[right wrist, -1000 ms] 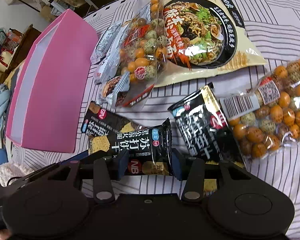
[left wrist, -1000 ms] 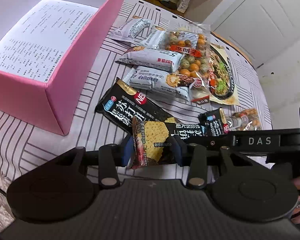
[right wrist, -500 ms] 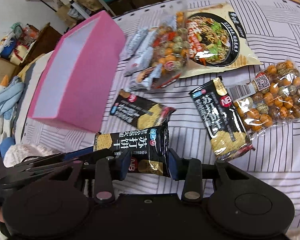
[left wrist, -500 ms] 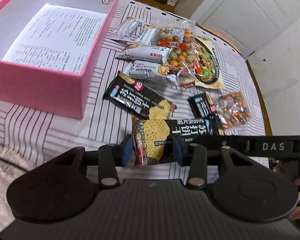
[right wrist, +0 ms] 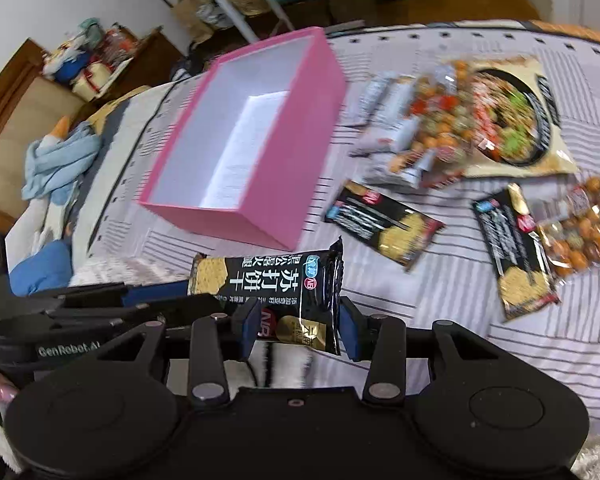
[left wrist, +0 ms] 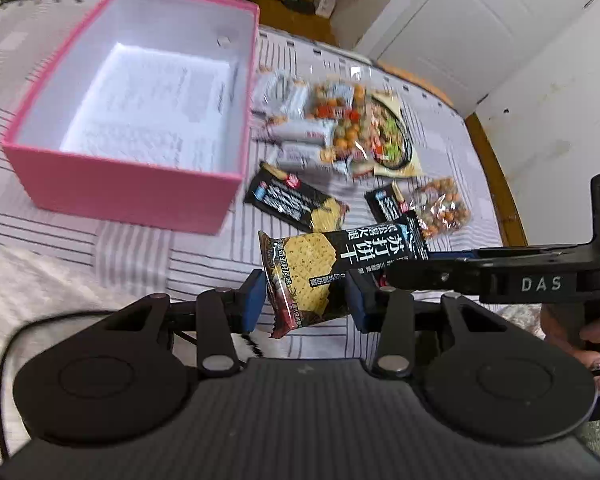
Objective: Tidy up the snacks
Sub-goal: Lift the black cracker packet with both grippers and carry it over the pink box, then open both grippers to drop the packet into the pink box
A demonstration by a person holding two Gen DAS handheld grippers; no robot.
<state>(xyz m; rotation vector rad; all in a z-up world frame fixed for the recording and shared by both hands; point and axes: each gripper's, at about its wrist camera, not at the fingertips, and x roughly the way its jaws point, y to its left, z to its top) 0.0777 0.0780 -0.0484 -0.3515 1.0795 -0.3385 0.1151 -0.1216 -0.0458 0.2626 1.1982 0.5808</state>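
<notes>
One black soda-cracker packet (left wrist: 332, 264) hangs in the air above the striped bed cover, held at both ends. My left gripper (left wrist: 305, 300) is shut on the end printed with a cracker. My right gripper (right wrist: 298, 328) grips the other end of the packet (right wrist: 276, 284); its jaws are opening slightly, but the blue pads still press on the wrapper. The open pink box (left wrist: 132, 188), white inside with a printed sheet on its floor, stands beyond and to the left, also seen as the pink box (right wrist: 260, 208) in the right wrist view.
On the cover lie two more black cracker packets (right wrist: 384, 224) (right wrist: 512, 256), a clear bag of coated nuts (right wrist: 580, 236), a noodle bag (right wrist: 512, 120) and several grey wafer packs (right wrist: 380, 96). A white door (left wrist: 460, 20) stands behind; clutter and a blue cloth (right wrist: 56, 160) lie left.
Both grippers have risen together with the cracker packet, lifting it clear of the cover. The pink box now shows whole, and the other snacks look smaller and farther off.
</notes>
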